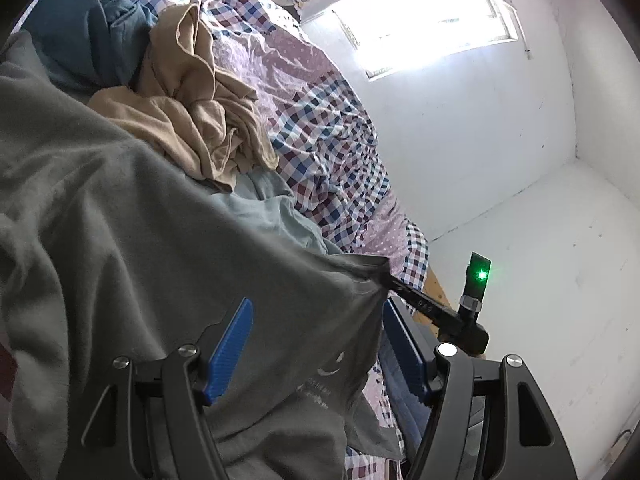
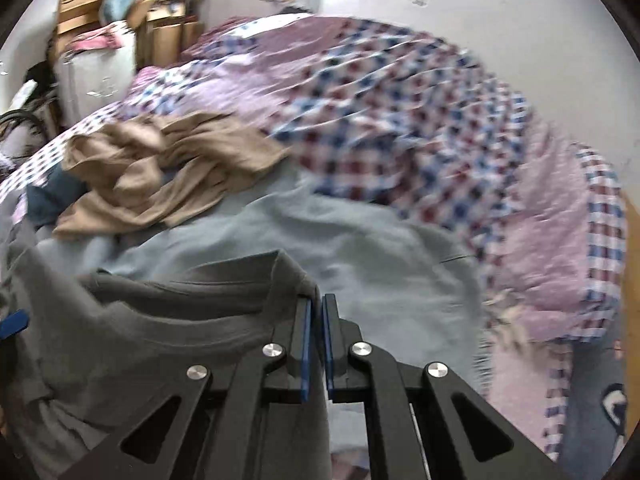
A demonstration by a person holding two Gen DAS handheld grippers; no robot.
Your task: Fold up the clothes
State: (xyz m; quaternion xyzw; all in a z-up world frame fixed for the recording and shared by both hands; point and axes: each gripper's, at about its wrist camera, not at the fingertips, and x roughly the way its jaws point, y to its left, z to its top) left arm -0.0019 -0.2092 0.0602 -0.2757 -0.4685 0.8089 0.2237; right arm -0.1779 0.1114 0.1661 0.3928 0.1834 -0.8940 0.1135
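My left tool (image 1: pixel 316 346): its two blue pads (image 1: pixel 232 350) stand wide apart over the grey T-shirt, and nothing is pinched between them
My right tool (image 2: pixel 316 344): its jaws are drawn nearly together, gripping the grey T-shirt by an edge fold near the collar
Grey T-shirt (image 1: pixel 160 280): one; it hangs taut from my right tool's tips and drapes down across the front of the bed, with a small pale print showing near its lower part in the left wrist view
Light blue garment (image 2: pixel 360 256): one, spread fairly flat on the bed just beyond the grey T-shirt
Tan garment (image 2: pixel 168 172): one, crumpled in a heap on the bed past the light blue garment and touching it
Dark teal garment (image 1: pixel 80 40): one, bunched up beside the tan heap on its far side
Clothes counted: four in all that I can tell apart
Bed (image 2: pixel 420 120): one, covered by a checked and pink dotted patchwork quilt; all four clothes lie on it
Window (image 1: pixel 424 28): one, bright, in the white wall past the bed
Cardboard boxes (image 2: pixel 80 0): several stacked in the far corner; I cannot count them exactly
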